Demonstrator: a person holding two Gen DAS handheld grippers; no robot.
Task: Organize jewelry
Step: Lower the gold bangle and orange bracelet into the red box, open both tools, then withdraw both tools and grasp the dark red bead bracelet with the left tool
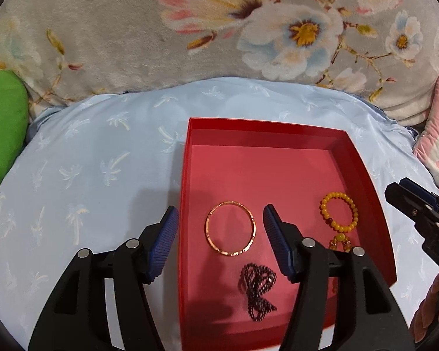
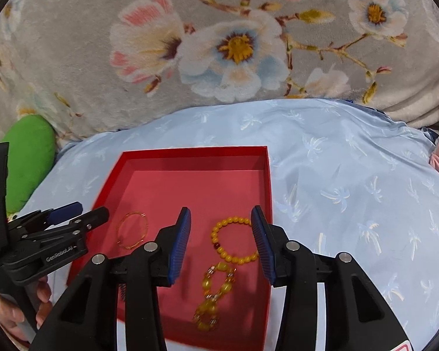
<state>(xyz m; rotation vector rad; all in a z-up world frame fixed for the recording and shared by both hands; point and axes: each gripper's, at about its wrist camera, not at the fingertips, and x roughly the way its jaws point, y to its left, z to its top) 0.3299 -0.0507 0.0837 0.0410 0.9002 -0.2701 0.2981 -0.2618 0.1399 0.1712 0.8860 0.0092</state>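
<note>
Your left hand-held gripper (image 1: pixel 221 234) hangs over the red tray (image 1: pixel 278 130) with its jaws spread wide, gripping nothing; the gold bangle (image 1: pixel 230 228) lies flat on the tray floor between them. Nearer you sits a heap of dark beads (image 1: pixel 259 289). Your right hand-held gripper (image 2: pixel 221 241) is partly open and empty, with the yellow bead bracelet (image 2: pixel 234 241) lying in the tray's right side between its pads. The tray rests on a pale blue cushion (image 1: pixel 102 161).
</note>
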